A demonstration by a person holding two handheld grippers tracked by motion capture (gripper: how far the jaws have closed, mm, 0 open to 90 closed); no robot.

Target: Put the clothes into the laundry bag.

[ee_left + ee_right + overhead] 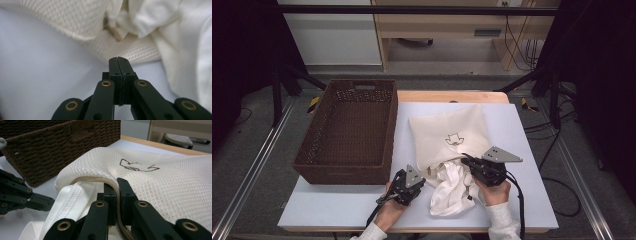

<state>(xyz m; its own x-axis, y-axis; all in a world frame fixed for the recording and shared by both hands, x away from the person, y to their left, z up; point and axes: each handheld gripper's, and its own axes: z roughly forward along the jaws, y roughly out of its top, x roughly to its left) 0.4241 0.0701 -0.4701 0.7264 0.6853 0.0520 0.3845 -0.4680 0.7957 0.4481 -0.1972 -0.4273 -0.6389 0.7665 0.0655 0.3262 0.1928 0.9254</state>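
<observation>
high: above, facing forward-down | gripper views: close, low | shared: mesh bag (pixel 451 136)

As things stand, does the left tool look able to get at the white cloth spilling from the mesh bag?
Probably yes: the left tool, shut and empty, sits beside the white cloth with bare table between; the right tool grips the mesh bag by its zipper edge.

A pale table (pixel 337 207) bears a wicker basket (pixel 349 130), mesh bag (pixel 447 132) and white cloth (pixel 452 192).

I see the mesh bag (pixel 452 135) lying just right of the basket (pixel 347 130). A cloth (pixel 452 192) spills from the bag's near end, further from the basket.
</observation>
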